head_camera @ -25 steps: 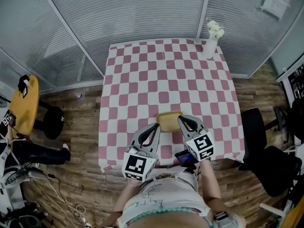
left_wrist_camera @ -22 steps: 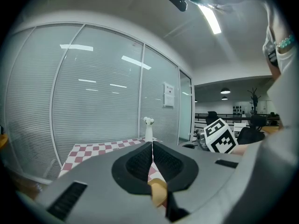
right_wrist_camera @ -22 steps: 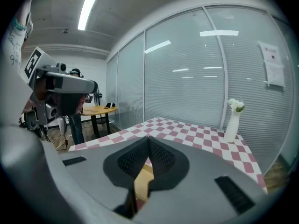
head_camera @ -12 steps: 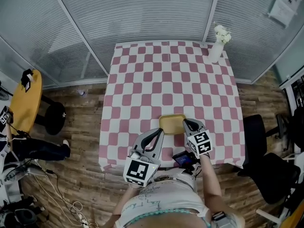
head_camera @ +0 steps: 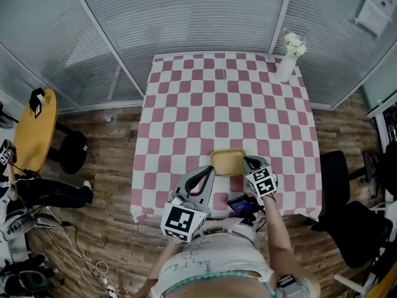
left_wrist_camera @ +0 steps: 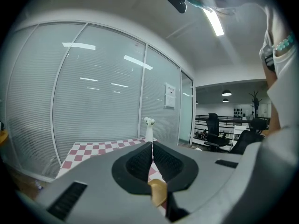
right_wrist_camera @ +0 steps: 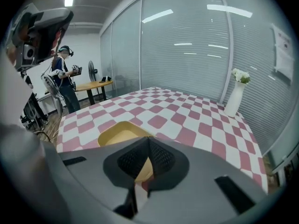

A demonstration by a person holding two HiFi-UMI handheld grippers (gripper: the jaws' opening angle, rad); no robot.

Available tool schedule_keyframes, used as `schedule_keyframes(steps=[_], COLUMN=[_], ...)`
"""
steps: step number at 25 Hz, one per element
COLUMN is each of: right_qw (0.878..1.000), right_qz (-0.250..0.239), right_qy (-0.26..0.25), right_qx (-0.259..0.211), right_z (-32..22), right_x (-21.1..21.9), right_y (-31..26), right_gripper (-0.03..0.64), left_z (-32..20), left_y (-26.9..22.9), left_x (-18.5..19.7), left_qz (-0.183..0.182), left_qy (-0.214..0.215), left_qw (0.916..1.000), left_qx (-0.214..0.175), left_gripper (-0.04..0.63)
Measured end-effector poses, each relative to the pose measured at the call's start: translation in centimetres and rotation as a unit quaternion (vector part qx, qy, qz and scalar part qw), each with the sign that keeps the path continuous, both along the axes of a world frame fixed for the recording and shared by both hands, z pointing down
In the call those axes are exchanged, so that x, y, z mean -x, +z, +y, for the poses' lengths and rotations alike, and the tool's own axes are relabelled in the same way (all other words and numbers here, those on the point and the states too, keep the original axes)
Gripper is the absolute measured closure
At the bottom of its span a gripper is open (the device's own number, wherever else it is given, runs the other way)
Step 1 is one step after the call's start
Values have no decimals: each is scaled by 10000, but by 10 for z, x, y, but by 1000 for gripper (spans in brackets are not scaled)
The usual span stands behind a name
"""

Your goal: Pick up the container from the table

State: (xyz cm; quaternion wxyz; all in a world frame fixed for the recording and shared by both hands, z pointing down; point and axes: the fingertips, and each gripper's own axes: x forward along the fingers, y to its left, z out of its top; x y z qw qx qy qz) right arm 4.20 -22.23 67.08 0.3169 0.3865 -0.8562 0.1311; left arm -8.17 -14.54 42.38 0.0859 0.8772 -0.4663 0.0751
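Right claw [head_camera: 248, 162] lowered toward container [head_camera: 227, 161] | ceiling lights [left_wrist_camera: 215, 22]: gripper views only

Open checked table [head_camera: 205, 98] stretches beyond the yellow container [head_camera: 227, 161]. A vase [head_camera: 286, 67] stands at its far right corner.

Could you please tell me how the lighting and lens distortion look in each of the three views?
Head view: even, soft light with no hard shadows; the wall frames splay outward around the table. Left gripper view: heavy fisheye, black corners, lamp streaks reflected on the glass wall. Right gripper view: same fisheye and streaks, yet the vase is crisp.
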Motion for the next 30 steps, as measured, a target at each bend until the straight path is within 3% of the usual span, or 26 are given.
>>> schedule_keyframes(steps=[7, 12, 15, 21, 30], right_qw=[9981, 9978, 9967, 9884, 9829], right_qz=[-114, 259, 495, 239, 142], right_qy=[442, 378, 426, 926, 1231], right_qx=[414, 473, 486, 1177, 1364], right_z=[-14, -16, -18, -20, -29], right_x=[-11, -11, -15, -19, -18], right_y=[27, 40, 47, 72, 84], right_gripper=[623, 612, 566, 518, 518], left_z=[-7, -13, -14, -17, -22], left_y=[4, 7, 10, 11, 16], left_x=[8, 14, 15, 18, 24], left_qz=[-45, 70, 79, 190, 211], left_qy=[21, -24, -19, -54, -70], left_qw=[10000, 9998, 9997, 9996, 9992], left_qx=[78, 168, 209, 225, 332], left_gripper=[578, 578, 577, 578, 577])
